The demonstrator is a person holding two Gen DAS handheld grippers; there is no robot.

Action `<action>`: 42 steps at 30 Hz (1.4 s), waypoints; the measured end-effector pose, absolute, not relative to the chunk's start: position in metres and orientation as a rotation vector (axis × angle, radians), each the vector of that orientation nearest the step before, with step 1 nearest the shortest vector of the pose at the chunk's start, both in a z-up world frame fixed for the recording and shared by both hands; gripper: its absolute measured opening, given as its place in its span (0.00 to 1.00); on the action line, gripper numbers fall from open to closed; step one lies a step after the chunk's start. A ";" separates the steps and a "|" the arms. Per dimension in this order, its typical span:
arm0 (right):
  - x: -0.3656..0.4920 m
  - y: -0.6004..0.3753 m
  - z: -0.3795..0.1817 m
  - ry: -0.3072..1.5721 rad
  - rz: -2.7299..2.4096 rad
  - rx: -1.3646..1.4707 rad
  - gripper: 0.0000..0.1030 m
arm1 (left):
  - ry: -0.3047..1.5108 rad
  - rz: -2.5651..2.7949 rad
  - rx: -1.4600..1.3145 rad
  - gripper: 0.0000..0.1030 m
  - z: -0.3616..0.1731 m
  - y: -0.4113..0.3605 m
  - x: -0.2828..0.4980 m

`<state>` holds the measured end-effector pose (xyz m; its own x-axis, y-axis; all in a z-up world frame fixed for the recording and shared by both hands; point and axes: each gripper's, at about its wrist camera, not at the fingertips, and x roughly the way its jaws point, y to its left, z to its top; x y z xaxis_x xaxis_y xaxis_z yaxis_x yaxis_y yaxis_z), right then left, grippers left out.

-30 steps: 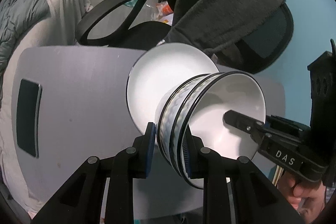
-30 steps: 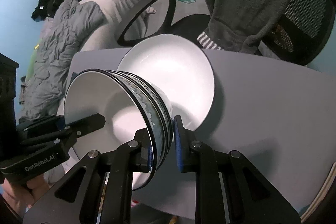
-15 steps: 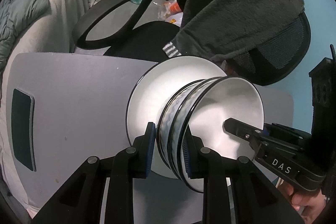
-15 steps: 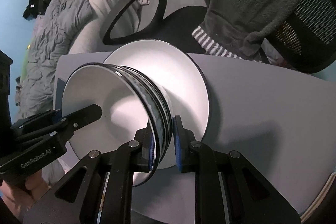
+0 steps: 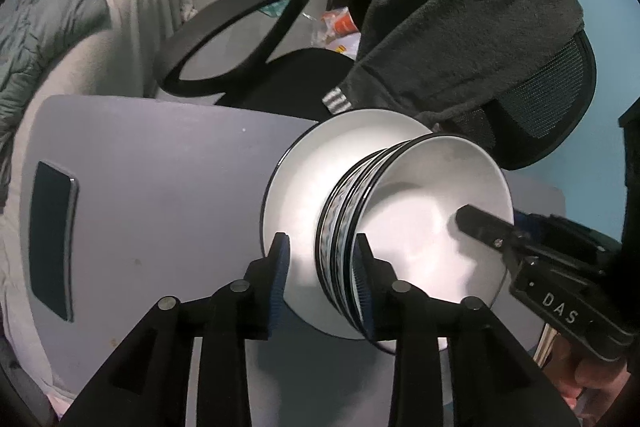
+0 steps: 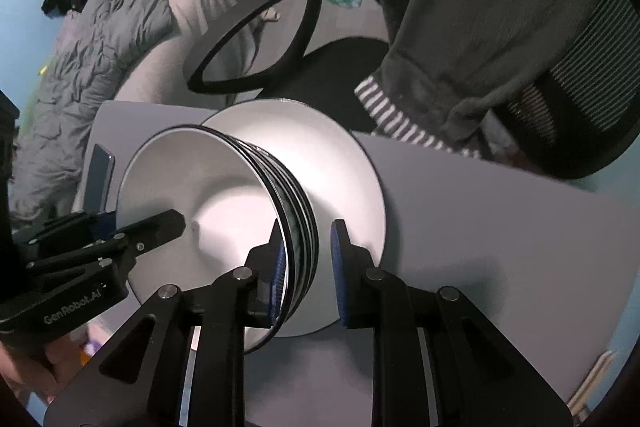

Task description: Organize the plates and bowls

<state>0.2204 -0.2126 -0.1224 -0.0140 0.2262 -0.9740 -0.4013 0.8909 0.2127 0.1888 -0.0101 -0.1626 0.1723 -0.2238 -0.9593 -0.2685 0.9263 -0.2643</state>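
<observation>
Since the earlier frame, both pairs of jaws have just been opening around the rims of the stacked bowls (image 5: 420,227), which now sit lower, on the white plate (image 5: 304,195). In the left wrist view we see the left gripper (image 5: 322,277) with its jaws apart. The outer pad stands clear of the bowl wall, with bare plate showing in the gap. The inner pad lies close against the inside of the rim; we cannot tell whether it touches.

In the right wrist view, the right gripper (image 6: 308,265) also has its jaws apart. The stacked rims pass between them. The inner pad sits just beside the inside of the top bowl, and the outer pad stands clear of the rims, over the plate.

Each gripper straddles an opposite side of the bowl stack. From the left wrist view we see the other gripper's finger reaching into the top bowl beyond our right jaw. The plate rests on the grey table (image 5: 168,163). A dark phone (image 5: 52,239) lies on the table, well to the left of the left jaws. A black office chair (image 5: 280,75) with a grey garment (image 5: 460,19) draped over its back stands beyond the table, ahead of the jaws.
</observation>
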 end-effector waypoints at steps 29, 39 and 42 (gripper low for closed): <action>0.169 -0.245 0.044 1.203 0.417 -0.064 0.59 | 1.033 0.089 -0.299 0.80 0.021 -0.006 0.087; 0.139 -0.254 0.086 1.118 0.385 -0.056 0.59 | 0.983 0.082 -0.266 0.80 0.050 -0.017 0.059; 0.132 -0.256 0.095 1.099 0.378 -0.060 0.59 | 0.966 0.079 -0.271 0.80 0.058 -0.018 0.050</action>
